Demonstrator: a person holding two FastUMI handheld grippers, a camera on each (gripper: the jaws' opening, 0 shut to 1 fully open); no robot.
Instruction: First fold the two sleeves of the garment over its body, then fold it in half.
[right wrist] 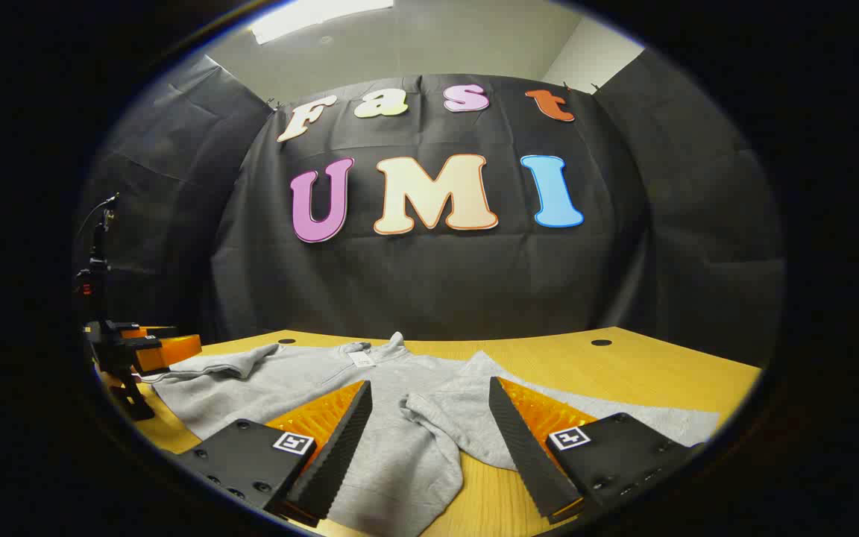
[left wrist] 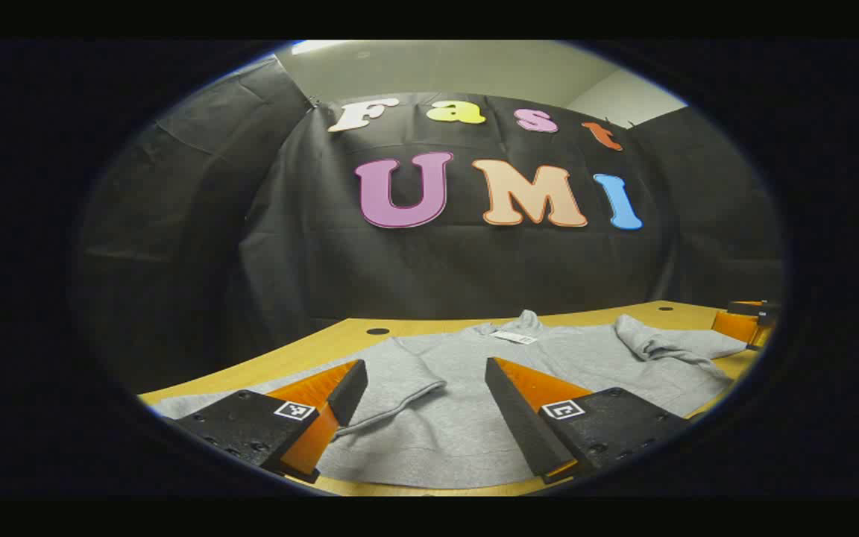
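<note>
**Sleeve folds pending: bunching risk**

Left gripper view: left gripper (left wrist: pixel 423 391), fingers apart, empty, above the grey garment (left wrist: pixel 467 418) spread on the wooden table (left wrist: pixel 340 335). Near sleeve (left wrist: pixel 400 373) lies loose; a shallow pinch may drag the body.

Right gripper view: right gripper (right wrist: pixel 429 425), fingers apart, empty, over crumpled sleeve (right wrist: pixel 452 410). Its creases may fold unevenly.

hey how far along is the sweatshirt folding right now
Barely begun. The grey sweatshirt lies spread on the wooden table; one sleeve looks partly bunched toward the body, neither clearly folded. Both the left gripper and right gripper hover open, holding nothing. Both sleeve folds and the halving remain.
</note>
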